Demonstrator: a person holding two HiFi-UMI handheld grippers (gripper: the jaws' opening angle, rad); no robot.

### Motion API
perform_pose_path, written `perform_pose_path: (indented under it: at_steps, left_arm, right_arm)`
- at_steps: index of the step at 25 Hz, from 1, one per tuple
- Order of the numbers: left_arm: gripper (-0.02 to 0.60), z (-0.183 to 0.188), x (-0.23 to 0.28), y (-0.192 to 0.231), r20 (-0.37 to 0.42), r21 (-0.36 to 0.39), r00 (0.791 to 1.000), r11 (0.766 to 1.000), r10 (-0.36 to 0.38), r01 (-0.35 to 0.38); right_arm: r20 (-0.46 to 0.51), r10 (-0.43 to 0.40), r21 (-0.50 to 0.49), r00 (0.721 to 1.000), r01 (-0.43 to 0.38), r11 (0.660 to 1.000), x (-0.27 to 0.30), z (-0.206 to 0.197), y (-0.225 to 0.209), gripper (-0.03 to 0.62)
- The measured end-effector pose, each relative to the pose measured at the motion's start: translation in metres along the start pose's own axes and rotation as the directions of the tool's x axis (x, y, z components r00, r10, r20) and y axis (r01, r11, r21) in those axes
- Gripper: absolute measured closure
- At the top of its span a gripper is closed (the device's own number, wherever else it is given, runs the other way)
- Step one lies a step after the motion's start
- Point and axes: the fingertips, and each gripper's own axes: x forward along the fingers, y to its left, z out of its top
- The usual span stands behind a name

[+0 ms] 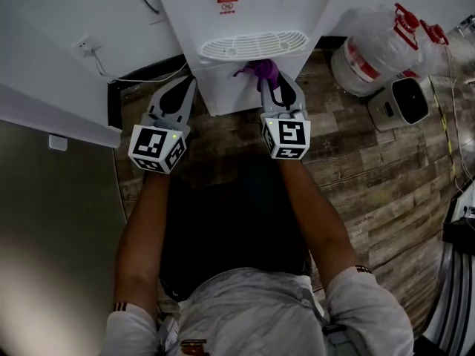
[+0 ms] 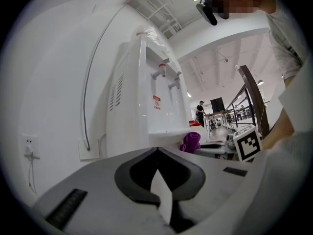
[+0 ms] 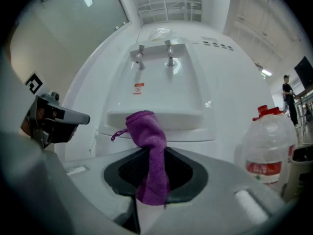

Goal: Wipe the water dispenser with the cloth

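Far left, a wall socket (image 1: pixel 84 47) w/ its cable, no part of the job. Next, the left gripper (image 1: pixel 188 81) hangs by the lower left edge of the water dispenser (image 1: pixel 245 10). Its own view shows the jaws together w/ nothing btwn them, so it's idle. Centre: the dispenser's white front, w/ the drip tray (image 1: pixel 254 45) jutting out. The right gripper (image 1: pixel 277 78) has its jaws clamped on the purple cloth (image 1: pixel 260 70). A bunched end pokes up past the tips, just under the tray and close to the front panel.

Progress, as a guess: the cloth is in hand and up at the machine, so fetching is done. The wiping itself looks barely begun or about to begin. No streaks, damp patches or dirt show on the white plastic, so can't say which faces are done. Taps (image 3: pixel 169 58), tray, front & sides prob all remain.

Hard to tell: whether the cloth actually touches the panel or sits just off it. Head view cuts off the dispenser's top, and its base is hidden behind the grippers. Far right, a water bottle (image 1: pixel 375 50) on the floor (image 1: pixel 349 162), next to a small white box (image 1: pixel 404 99) w/ a dark top; what that is, unclear
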Motion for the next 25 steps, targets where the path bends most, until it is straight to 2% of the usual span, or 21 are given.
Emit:
perform_pose_path:
  at_steps: [5,10,16,20,25]
  left_arm:
    - [0.583,-0.008,0.004,0.0,-0.013,0.006,1.0,1.0,0.0,0.0]
    - [0.583,-0.017,0.009,0.002,-0.025,0.013,1.0,1.0,-0.015,0.015]
    - [0.583,-0.029,0.011,0.002,-0.03,0.01,0.999,0.999,-0.036,0.036]
    - [0.583,-0.042,0.011,-0.002,-0.037,-0.001,0.998,0.999,-0.048,0.048]
    - [0.583,-0.056,0.011,-0.003,-0.035,-0.016,0.998,0.998,-0.053,0.053]
  right_arm:
    - [-0.018,-0.072,0.013,0.997,0.073,0.997,-0.001,-0.011,-0.049,0.505]
    - [-0.014,-0.108,0.009,0.994,0.108,0.994,-0.004,-0.013,-0.078,0.505]
    - [-0.025,-0.18,0.053,0.983,0.181,0.982,-0.014,-0.024,-0.108,0.505]
    - [-0.003,-0.157,0.055,0.988,0.157,0.986,-0.024,-0.021,-0.1,0.505]
    - [0.054,-0.059,0.045,0.997,0.057,0.997,-0.029,-0.014,-0.05,0.505]
